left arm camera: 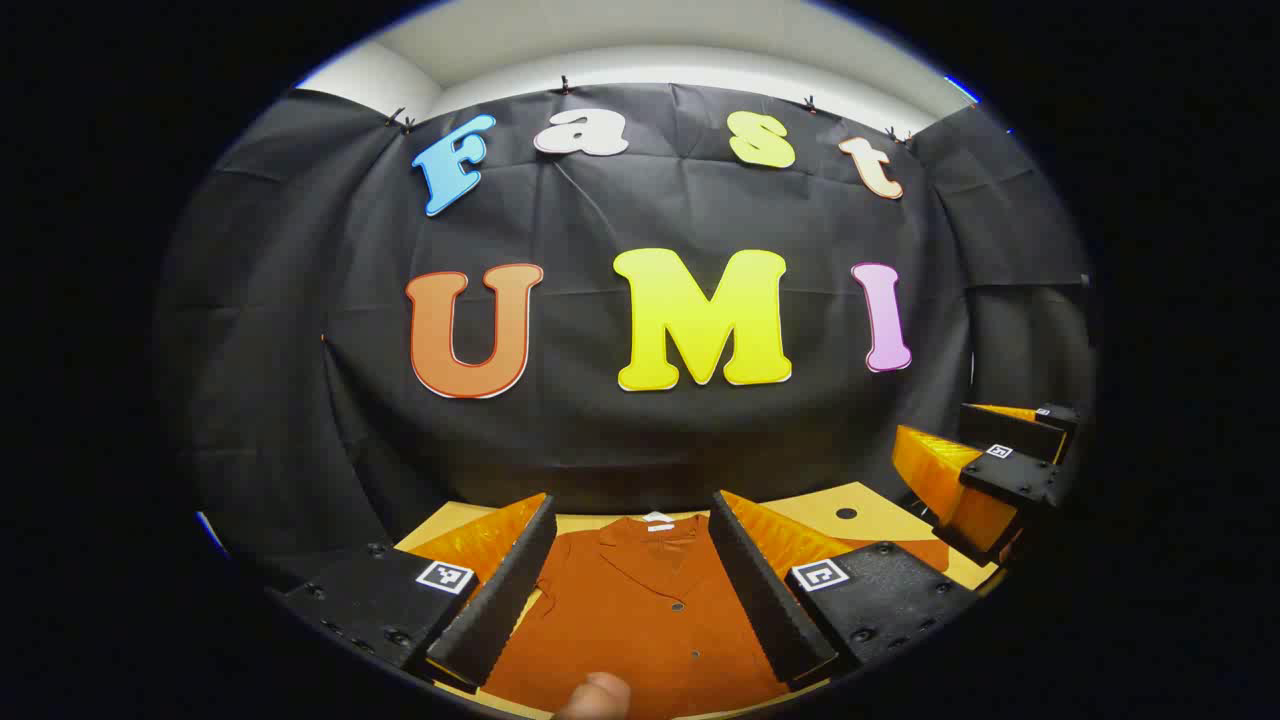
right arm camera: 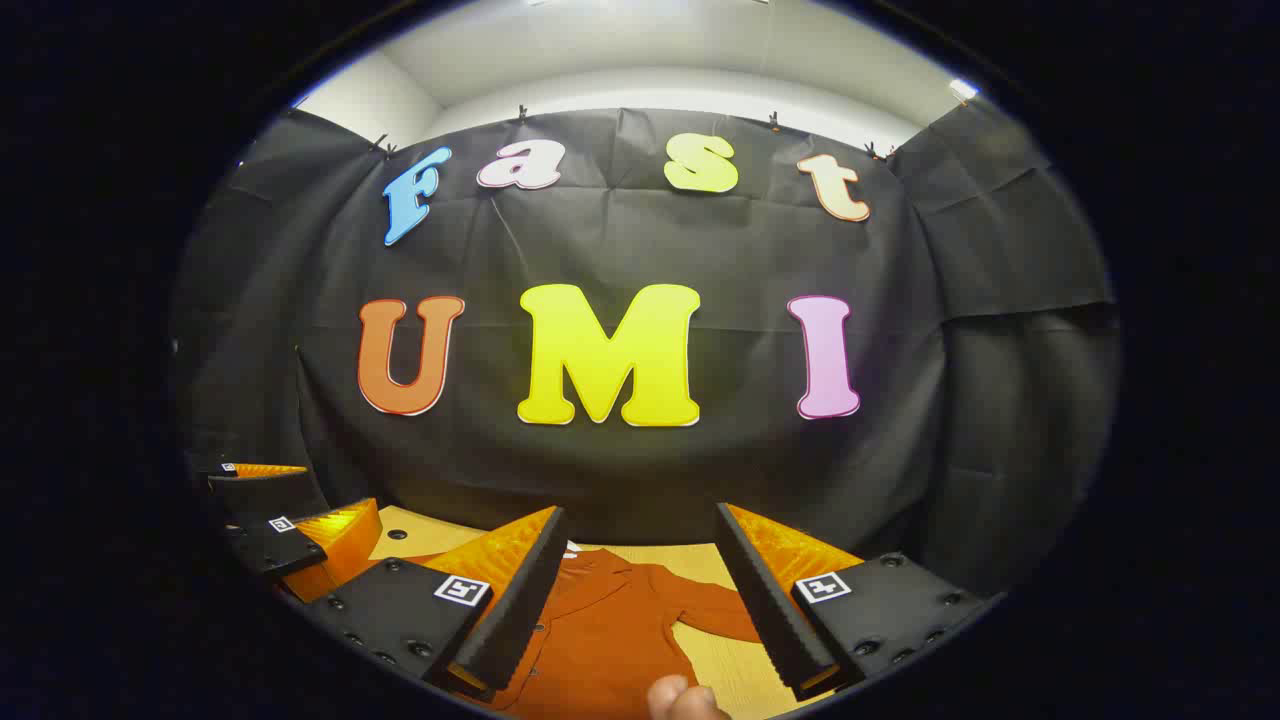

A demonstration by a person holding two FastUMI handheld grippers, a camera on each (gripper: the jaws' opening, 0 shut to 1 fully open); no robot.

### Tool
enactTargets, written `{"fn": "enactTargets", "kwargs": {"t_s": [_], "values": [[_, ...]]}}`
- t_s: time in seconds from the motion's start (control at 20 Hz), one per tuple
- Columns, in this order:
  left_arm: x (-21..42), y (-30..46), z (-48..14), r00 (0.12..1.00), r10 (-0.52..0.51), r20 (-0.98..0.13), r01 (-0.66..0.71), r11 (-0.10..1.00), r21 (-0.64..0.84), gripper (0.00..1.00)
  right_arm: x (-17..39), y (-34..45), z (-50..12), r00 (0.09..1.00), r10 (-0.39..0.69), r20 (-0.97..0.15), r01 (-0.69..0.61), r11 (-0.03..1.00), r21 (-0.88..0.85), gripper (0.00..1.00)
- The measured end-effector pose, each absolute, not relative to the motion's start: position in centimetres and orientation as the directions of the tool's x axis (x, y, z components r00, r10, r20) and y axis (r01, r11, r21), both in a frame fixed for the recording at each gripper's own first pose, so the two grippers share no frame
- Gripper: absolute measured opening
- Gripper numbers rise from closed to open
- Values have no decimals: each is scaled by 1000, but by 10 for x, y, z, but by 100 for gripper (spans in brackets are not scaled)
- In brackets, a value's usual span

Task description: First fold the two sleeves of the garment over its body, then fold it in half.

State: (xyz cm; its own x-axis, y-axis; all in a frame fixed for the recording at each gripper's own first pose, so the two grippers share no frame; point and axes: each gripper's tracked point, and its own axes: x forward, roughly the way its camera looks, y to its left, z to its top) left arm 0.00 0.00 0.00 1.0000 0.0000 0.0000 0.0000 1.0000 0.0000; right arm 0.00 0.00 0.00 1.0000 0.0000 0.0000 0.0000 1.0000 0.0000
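Observation:
A rust-orange button-up shirt point(left arm camera: 640, 620) lies flat on the wooden table point(left arm camera: 880, 500), collar toward the black wall. My left gripper point(left arm camera: 632, 505) hovers above its chest, open, with nothing between the fingers. Farther right in the left gripper view is the right gripper point(left arm camera: 940, 425), its jaws apart. In the right gripper view the shirt point(right arm camera: 600, 640) lies below, one sleeve point(right arm camera: 715, 610) stretched out to the right. My right gripper point(right arm camera: 641, 512) hangs open over the collar and shoulder area. The left gripper point(right arm camera: 335, 490) shows at the left, also open.
The black cloth wall point(left arm camera: 640, 420) stands right behind the table's far edge. A small dark hole point(left arm camera: 846, 513) marks the tabletop near the shirt's shoulder. A fingertip point(left arm camera: 595, 695) pokes in at the bottom, and another fingertip point(right arm camera: 680, 700) in the right gripper view.

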Motion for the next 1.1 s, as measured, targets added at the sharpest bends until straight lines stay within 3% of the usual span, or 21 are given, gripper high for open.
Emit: {"fn": "enactTargets", "kwargs": {"t_s": [1.1], "values": [[-12, -30, 5, 999, -24, 43, 22, 999, 31, 99, -5, -28, 11, 999, -19, 26, 20, 1000, -19, 94]]}}
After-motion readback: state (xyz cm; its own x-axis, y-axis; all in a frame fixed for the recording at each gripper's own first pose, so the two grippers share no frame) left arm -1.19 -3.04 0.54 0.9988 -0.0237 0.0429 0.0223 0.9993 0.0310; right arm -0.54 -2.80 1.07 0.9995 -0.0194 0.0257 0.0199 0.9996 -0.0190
